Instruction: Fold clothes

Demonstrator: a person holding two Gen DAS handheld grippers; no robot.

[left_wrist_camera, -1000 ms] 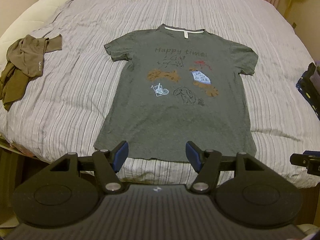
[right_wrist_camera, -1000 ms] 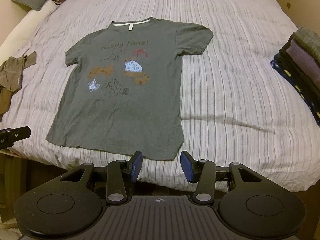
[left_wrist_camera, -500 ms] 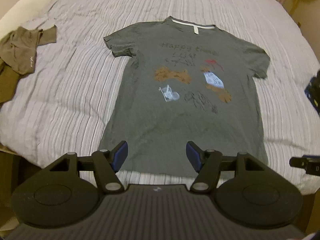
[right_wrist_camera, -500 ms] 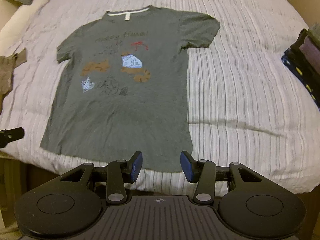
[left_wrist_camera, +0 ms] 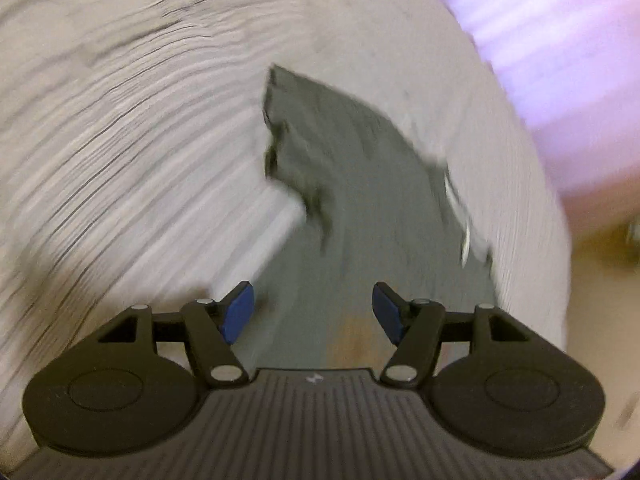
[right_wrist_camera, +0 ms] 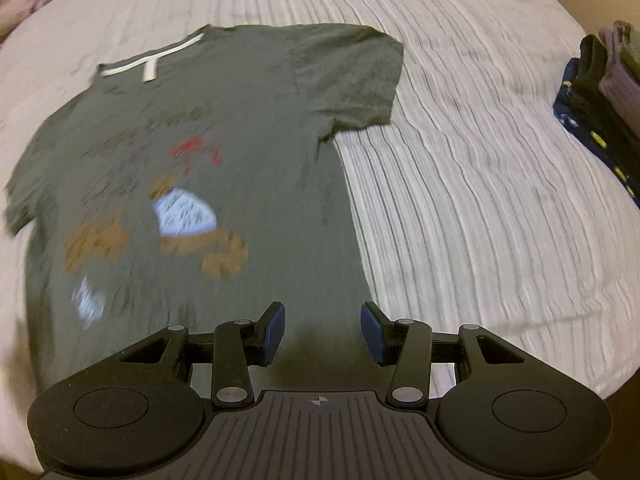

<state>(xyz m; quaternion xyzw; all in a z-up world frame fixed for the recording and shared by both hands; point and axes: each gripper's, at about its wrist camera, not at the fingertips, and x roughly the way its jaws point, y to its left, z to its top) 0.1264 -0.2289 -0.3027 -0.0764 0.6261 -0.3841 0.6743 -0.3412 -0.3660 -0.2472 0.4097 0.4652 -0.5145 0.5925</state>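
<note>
A grey T-shirt [right_wrist_camera: 248, 152] with a printed front lies flat, face up, on the striped bedspread [right_wrist_camera: 480, 184]. Its white-lined collar [right_wrist_camera: 148, 60] points away from me. My right gripper [right_wrist_camera: 322, 332] is open, low over the shirt's right side, near the edge of the body below the right sleeve [right_wrist_camera: 360, 76]. In the blurred left wrist view the same T-shirt [left_wrist_camera: 344, 200] shows with its left sleeve [left_wrist_camera: 292, 128] ahead. My left gripper [left_wrist_camera: 313, 318] is open just above the fabric, nothing between its fingers.
A stack of folded clothes [right_wrist_camera: 600, 92] sits at the right edge of the bed. The bedspread [left_wrist_camera: 120, 140] spreads out left of the shirt. Pink curtains [left_wrist_camera: 560, 60] and floor lie beyond the bed in the left wrist view.
Both grippers have moved forward from the bed's foot and down over the shirt. The left one swung toward the left sleeve, blurring its view; both stayed open.
</note>
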